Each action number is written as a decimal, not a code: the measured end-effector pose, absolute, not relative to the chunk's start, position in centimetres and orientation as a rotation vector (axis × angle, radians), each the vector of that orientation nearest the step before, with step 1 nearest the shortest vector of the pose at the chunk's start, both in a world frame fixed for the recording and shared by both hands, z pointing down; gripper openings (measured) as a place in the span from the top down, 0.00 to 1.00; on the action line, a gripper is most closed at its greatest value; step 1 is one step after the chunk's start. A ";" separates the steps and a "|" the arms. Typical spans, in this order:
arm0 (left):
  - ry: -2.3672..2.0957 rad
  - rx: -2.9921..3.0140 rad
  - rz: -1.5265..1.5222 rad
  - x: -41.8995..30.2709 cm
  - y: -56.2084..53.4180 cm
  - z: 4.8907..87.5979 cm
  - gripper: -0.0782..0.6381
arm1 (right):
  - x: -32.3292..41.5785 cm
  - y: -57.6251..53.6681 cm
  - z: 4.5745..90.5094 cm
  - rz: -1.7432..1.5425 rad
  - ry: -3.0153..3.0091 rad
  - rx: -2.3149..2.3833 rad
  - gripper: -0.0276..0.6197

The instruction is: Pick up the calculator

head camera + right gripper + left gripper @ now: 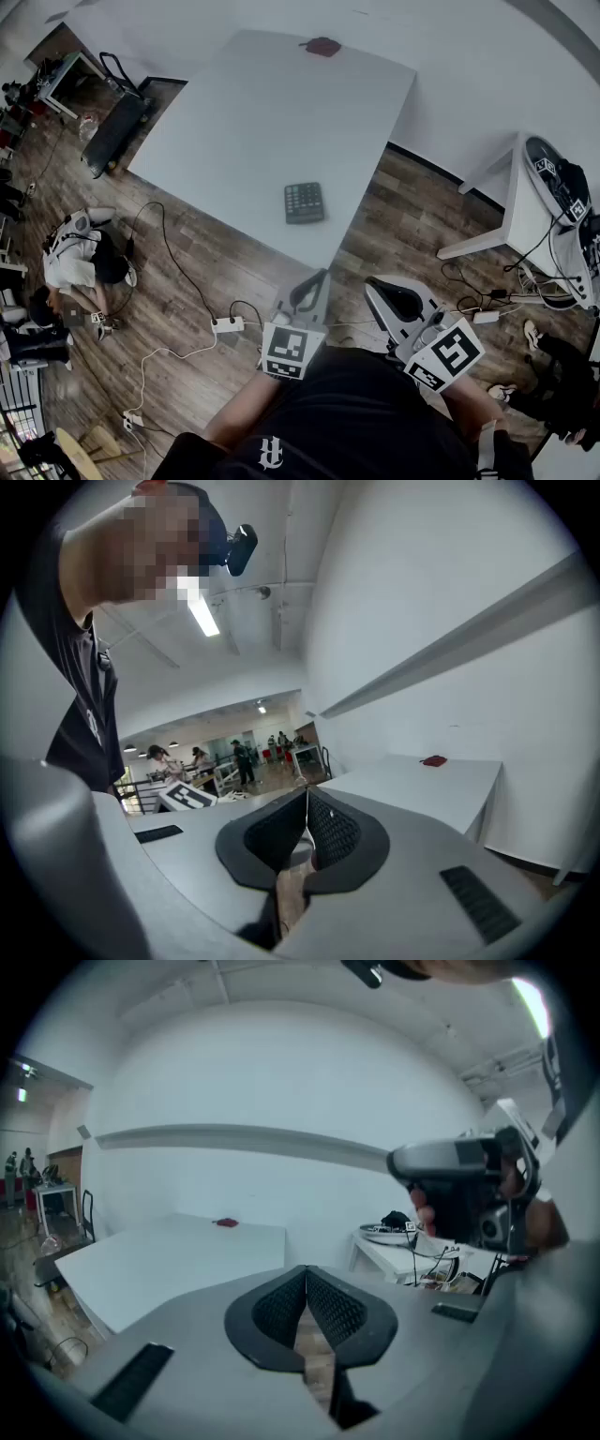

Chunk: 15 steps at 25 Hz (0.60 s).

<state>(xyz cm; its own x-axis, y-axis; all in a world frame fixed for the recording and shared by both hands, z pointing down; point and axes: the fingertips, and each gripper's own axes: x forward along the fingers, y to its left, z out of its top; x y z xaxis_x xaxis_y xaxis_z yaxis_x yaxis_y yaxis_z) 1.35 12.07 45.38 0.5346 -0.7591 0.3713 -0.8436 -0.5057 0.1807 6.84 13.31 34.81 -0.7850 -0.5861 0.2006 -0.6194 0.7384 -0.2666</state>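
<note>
Showing a dark grey, flat square calculator (304, 202) lying keys-up on a large white rectangular bench (234, 122), close to the bench's near edge and apart from both tools. Holding the grey left hand-held gripper (305, 298) over the brown wood-plank floor (187, 253), just short of the bench's near corner. Jaws clenched tip to tip with nothing between them, floor planks showing through the gap below the ribbed black pads (333, 1309). Holding the grey right hand-held gripper (394, 302) just beside the left one, also off the bench, jaws likewise pressed together at the tips and grasping nothing. Carrying a white cube with black square markers on each: the left cube (285, 350) and the right cube (445, 354), both close to the person's black shirt (356, 412) at the bottom of the head view. Spotting a small dark red flat object (322, 46) sitting at the bench's far edge, well apart from the calculator; also showing on the bench top in both gripper views. Noting a white power strip (228, 324) with white and black cables lying on the floor left of the left hand-held gripper. Also a small white side table (525, 216) loaded with cables and gear standing at the right by the white wall, and a black wheeled cart (117, 127) sitting past the bench's left corner. Catching a person in a white top (70, 258) crouching on the floor at far left.
</note>
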 end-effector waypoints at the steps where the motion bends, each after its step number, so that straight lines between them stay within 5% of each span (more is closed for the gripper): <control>1: -1.330 2.436 0.388 0.7 10.6 46.9 0.88 | 6.5 11.9 35.1 0.500 -2.823 0.997 0.94; 10: -1.349 2.579 0.982 -3.3 0.9 60.1 0.87 | 4.7 1.8 37.4 0.588 -2.691 1.126 0.94; 15: -1.214 2.789 1.328 -2.8 -1.1 65.5 0.74 | 4.6 -1.3 37.9 0.612 -2.632 1.209 0.94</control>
